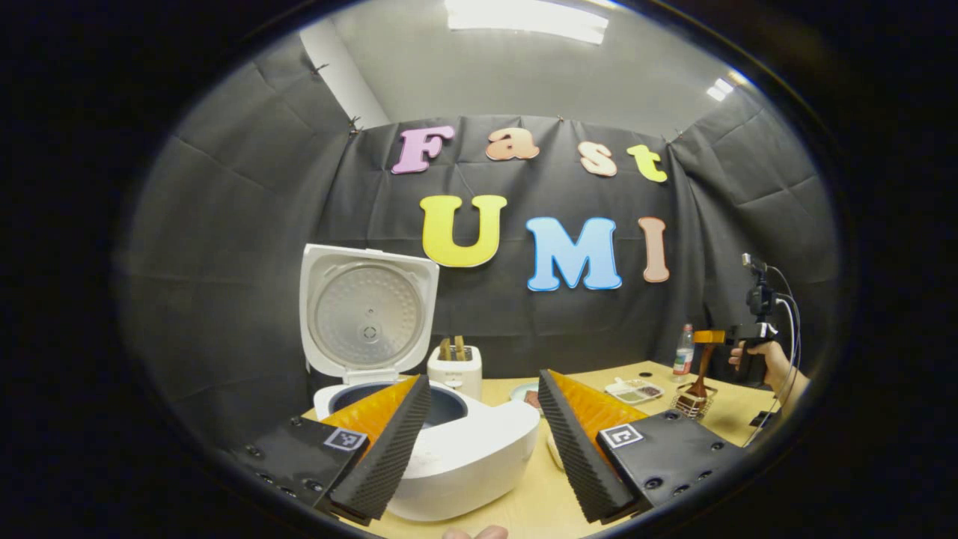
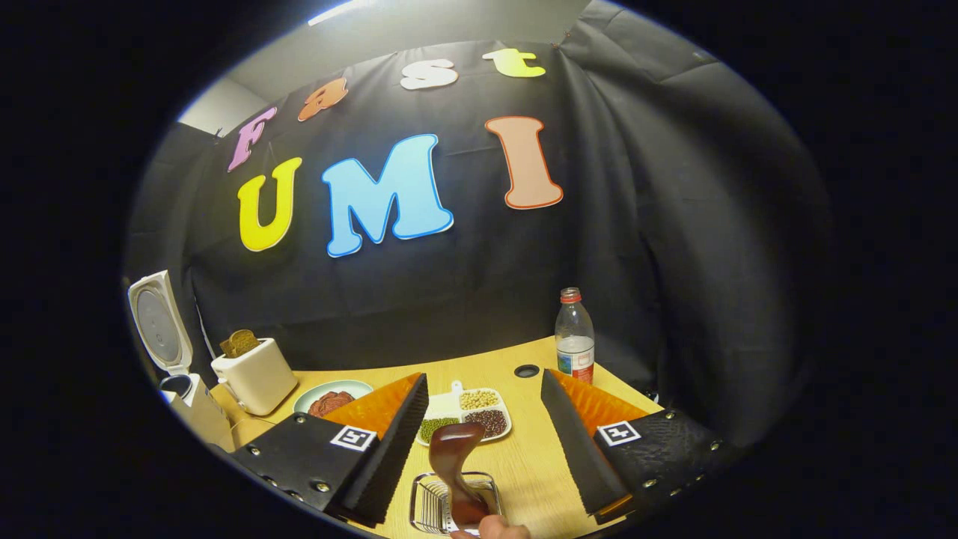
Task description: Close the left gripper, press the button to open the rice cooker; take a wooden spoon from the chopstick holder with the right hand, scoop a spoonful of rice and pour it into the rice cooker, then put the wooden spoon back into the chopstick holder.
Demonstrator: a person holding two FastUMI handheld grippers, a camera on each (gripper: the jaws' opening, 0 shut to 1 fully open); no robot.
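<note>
White rice cooker [image 1: 464, 449] sits on the table, lid [image 1: 367, 311] raised upright, silver inner plate facing forward; dark inner pot [image 1: 449, 408] exposed. In the right gripper view the same cooker [image 2: 187, 400] lies at far left, lid [image 2: 157, 322] up. Dark brown wooden spoon [image 2: 456, 464] stands upright in the small wire chopstick holder [image 2: 434, 505], handle end on top, slightly tilted. In the left gripper view spoon [image 1: 703, 363] and holder [image 1: 692, 404] stand far right on the table, well apart from the cooker.
</note>
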